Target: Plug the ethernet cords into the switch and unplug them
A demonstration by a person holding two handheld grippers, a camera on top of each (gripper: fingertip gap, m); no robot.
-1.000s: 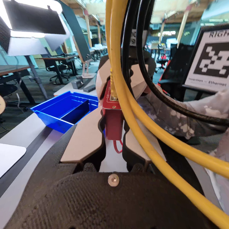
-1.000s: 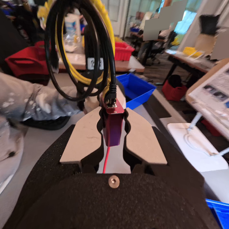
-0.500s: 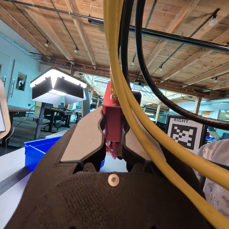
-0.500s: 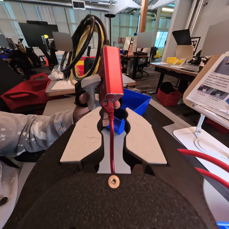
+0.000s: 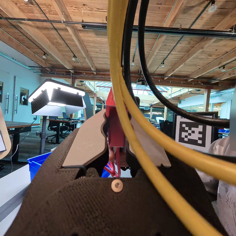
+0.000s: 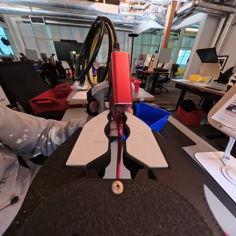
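- Plainly, the red switch was held upright between the pads of the left gripper, the jaws clamped on its long sides, with its lower end just ahead of the palm.
- In the right wrist view, the same switch stood directly ahead of the right gripper, rising above and beyond the fingertips.
- The red cord ran straight back along the gap between the right fingers, and its plug was seated at, or nearly in, the port on the switch's near end.
- The right jaws were drawn close about that plug and appeared to be gripping it; full contact on both sides could not be confirmed.
- A yellow cord and a black cord were looped from the switch's far end and hung across the left camera, close in front of it.
- A blue bin lay beyond and to the right of the right fingertips.
- The switch was judged light, rigid and smooth-cased, so a firm squeeze on its flat sides seemed needed to stop it slipping or twisting.
- The cords were judged limp yet springy; hold was best taken at the stiff plug boot, not the cable.
- The latch tab was judged fragile, and sideways force on the plug was to be avoided.
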